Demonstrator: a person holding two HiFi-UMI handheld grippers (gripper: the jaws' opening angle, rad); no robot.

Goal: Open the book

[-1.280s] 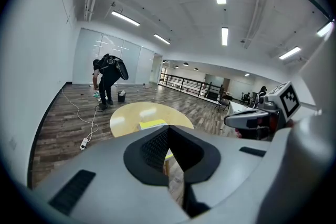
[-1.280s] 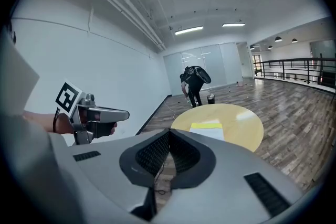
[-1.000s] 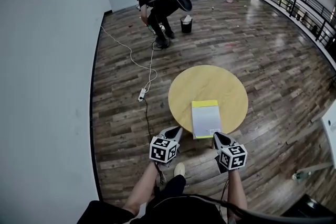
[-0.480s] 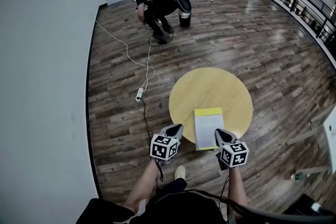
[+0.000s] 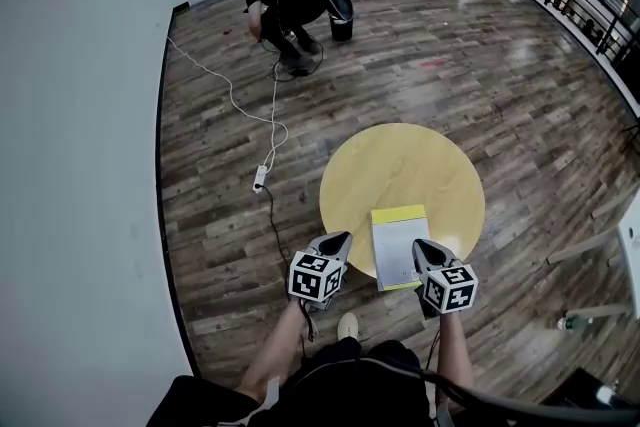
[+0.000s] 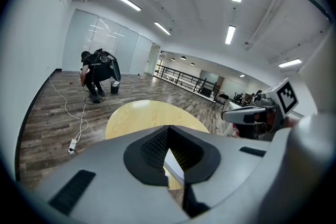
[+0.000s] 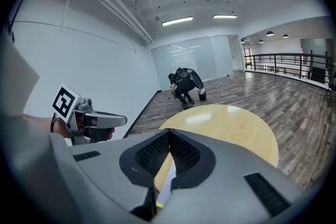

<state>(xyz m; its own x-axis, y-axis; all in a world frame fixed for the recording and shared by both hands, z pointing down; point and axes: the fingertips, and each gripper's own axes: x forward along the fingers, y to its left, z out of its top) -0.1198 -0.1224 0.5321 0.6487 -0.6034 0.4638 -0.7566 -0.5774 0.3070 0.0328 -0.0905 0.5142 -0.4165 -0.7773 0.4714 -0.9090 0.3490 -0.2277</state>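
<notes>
With jaws shut and empty, the left gripper (image 5: 337, 241) or right gripper (image 5: 421, 248) may shove the book (image 5: 399, 245) off the counter's (image 5: 400, 165) near edge instead of opening it.

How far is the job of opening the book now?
Done: nothing yet; the book lies closed on the round table, at the edge nearest the person. In hand: the left gripper and right gripper flank it, both shut and empty. Left: catch the cover and turn it open.
</notes>
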